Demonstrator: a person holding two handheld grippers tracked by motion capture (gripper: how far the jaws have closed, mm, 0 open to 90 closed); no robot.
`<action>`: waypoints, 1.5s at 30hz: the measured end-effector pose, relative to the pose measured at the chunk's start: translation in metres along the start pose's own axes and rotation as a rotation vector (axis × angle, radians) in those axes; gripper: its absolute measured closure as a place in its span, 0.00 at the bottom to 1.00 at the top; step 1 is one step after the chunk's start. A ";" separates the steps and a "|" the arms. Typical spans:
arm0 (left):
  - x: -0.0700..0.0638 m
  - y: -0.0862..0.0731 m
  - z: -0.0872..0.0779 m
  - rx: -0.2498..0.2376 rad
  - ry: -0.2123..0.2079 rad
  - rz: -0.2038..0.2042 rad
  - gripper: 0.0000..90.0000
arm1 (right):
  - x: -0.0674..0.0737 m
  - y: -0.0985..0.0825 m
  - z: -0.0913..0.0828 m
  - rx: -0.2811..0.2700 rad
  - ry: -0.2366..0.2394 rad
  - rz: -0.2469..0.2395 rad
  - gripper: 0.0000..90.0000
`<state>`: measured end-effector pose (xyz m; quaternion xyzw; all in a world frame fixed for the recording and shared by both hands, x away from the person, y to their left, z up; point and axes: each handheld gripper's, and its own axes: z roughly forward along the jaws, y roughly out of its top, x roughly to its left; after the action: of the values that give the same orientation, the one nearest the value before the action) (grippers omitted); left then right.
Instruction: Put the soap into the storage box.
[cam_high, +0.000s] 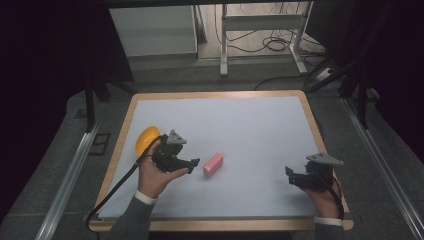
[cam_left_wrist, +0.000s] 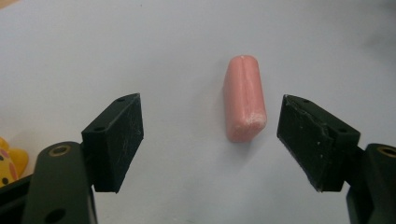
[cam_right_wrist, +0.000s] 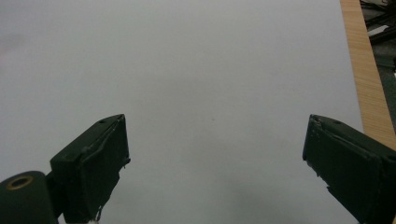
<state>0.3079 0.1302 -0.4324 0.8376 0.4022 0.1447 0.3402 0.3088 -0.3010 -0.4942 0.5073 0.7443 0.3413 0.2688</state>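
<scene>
The left gripper (cam_left_wrist: 210, 140), jaws spread and empty, faces the pink block (cam_left_wrist: 244, 98), which sits off-centre toward one jaw, so centring before clamping seems wise.

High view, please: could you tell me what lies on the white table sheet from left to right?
Round yellow toy → left tongs, open → pink rounded soap-like block → right tongs, open, in the person's right hand.
</scene>
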 end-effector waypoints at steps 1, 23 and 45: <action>-0.004 0.001 0.004 0.011 -0.008 0.009 0.26 | 0.000 0.000 0.000 -0.001 -0.001 0.001 0.08; -0.018 0.006 0.035 0.053 -0.057 0.021 0.27 | 0.000 0.000 -0.001 -0.015 0.000 -0.006 0.08; -0.019 0.012 0.091 0.147 -0.081 -0.020 0.30 | 0.000 0.000 -0.001 -0.011 -0.003 -0.001 0.08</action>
<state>0.3495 0.0686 -0.4900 0.8615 0.4059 0.0773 0.2951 0.3084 -0.3013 -0.4940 0.5060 0.7422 0.3443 0.2730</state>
